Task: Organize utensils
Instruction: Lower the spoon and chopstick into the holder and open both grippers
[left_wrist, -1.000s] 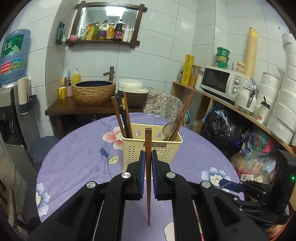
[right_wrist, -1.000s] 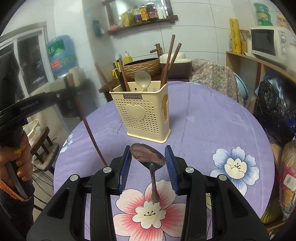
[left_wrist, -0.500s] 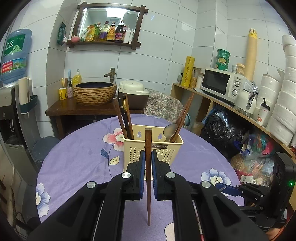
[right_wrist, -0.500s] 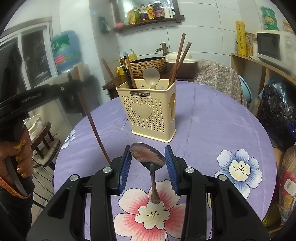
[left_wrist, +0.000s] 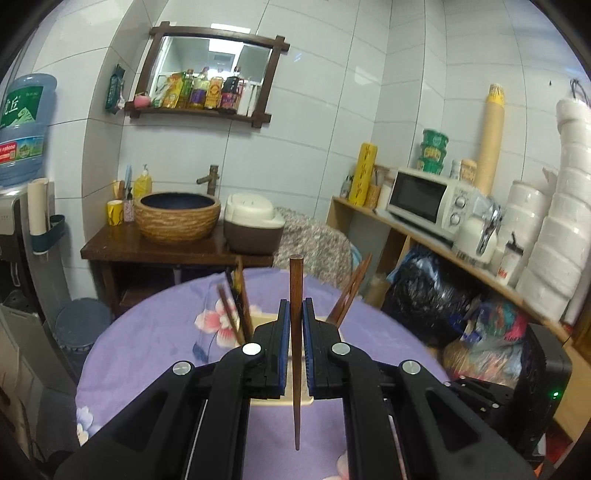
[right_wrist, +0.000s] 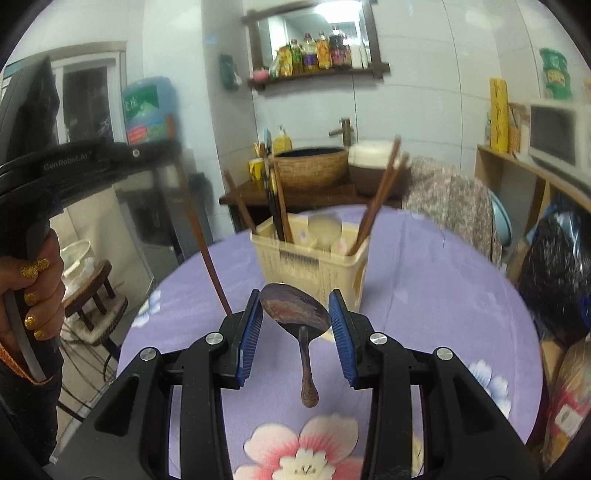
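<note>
A cream perforated utensil holder (right_wrist: 314, 264) stands on the round purple floral table (right_wrist: 424, 280), with several brown chopsticks (right_wrist: 380, 195) and a pale spoon (right_wrist: 325, 229) in it. My left gripper (left_wrist: 296, 317) is shut on one upright brown chopstick (left_wrist: 296, 354), raised above the table; the holder (left_wrist: 269, 319) is mostly hidden behind its fingers. In the right wrist view that chopstick (right_wrist: 201, 240) hangs slanted at the left, held by the other handset (right_wrist: 66, 166). My right gripper (right_wrist: 295, 317) is shut on the bowl of a dark spoon (right_wrist: 293, 312), handle hanging down towards me.
A person's hand (right_wrist: 33, 291) grips the left handset. Behind the table stand a wooden washstand with a woven basin (left_wrist: 177, 218) and a rice cooker (left_wrist: 253, 225). Shelves at the right carry a microwave (left_wrist: 424, 199), stacked bowls (left_wrist: 554, 229) and bags (left_wrist: 424, 299).
Both grippers have risen with their utensils; the holder now sits lower in both views and is partly hidden behind the left fingers. Neither grip has changed.
</note>
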